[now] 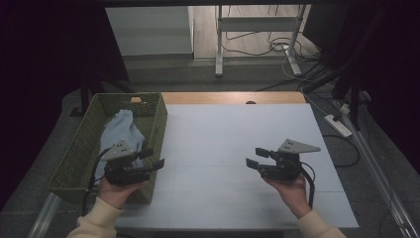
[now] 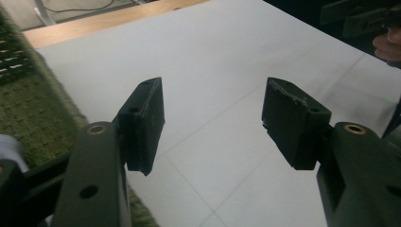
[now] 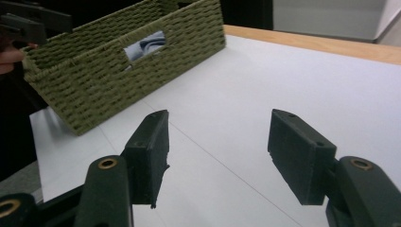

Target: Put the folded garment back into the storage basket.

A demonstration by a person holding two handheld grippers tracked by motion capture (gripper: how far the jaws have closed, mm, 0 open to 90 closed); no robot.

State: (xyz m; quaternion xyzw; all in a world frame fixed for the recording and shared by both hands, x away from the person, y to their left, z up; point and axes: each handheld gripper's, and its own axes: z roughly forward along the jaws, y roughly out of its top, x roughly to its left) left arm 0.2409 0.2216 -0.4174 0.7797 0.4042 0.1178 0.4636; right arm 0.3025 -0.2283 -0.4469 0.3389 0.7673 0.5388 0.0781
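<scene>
A green woven basket (image 1: pixel 79 144) stands on the left part of the white table (image 1: pixel 223 129), with a light blue cloth (image 1: pixel 121 129) lying inside it. My left gripper (image 1: pixel 152 158) hovers over the basket's near right corner, open, with nothing between its jaws (image 2: pixel 213 123). My right gripper (image 1: pixel 255 157) is held above the bare table surface at the right, pointing left, open and empty (image 3: pixel 220 151). In the right gripper view the basket (image 3: pixel 123 71) shows the blue cloth (image 3: pixel 144 47) through its handle slot.
The table's far edge is a wooden strip (image 1: pixel 233 97). Behind it on the floor stand a metal frame (image 1: pixel 219 44) and loose cables (image 1: pixel 277 47). A power strip (image 1: pixel 338 125) lies right of the table. Dark curtains close both sides.
</scene>
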